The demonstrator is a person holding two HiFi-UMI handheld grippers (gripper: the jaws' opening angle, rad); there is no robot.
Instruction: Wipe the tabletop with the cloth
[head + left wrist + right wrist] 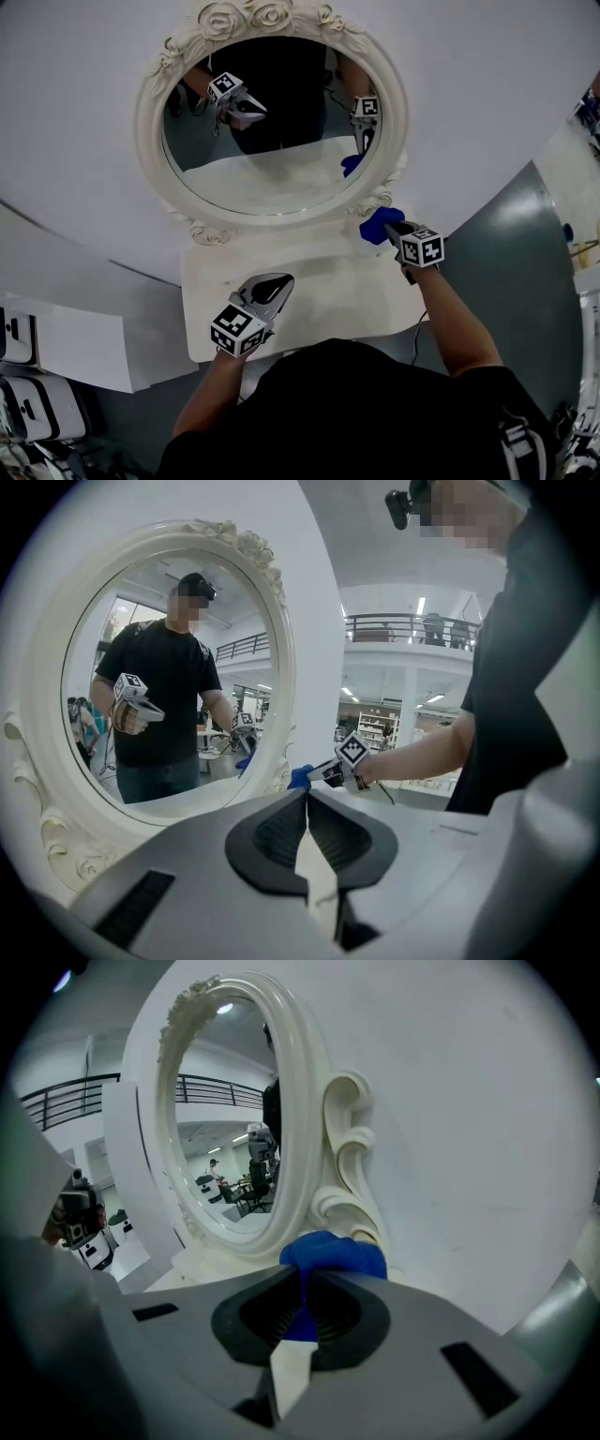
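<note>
Right tool (394, 229) (305, 1283): jaws clamped on a blue cloth (377, 225) (334, 1254). A fold of the cloth runs down between the ribbed pads, and the rest bunches out past the tips. The marker cube sits at the rear, and a bare forearm runs back from it to the person in a black shirt.

Cloth: bunched into a lump at the back right corner of the desk (323, 300), right up against the lower right scroll of the mirror (147, 117) (309, 1129). It also shows small in the left gripper view (299, 777), ahead of the right tool. Whether it presses on the desk top cannot be told.

Left tool (277, 280) (307, 799): jaws together, the tips meeting in a thin line with nothing between them. It is held over the front left part of the desk, well apart from the cloth and pointing toward the mirror. Contact with the desk cannot be told.

Desk: small, white, with a curved front edge; the top is bare apart from the mirror foot and the cloth.

Mirror (281, 621): oval, in a white carved frame with roses at the crown. It stands upright at the back of the desk against a white wall (469, 94). Its glass reflects both tools, the cloth and the person.
</note>
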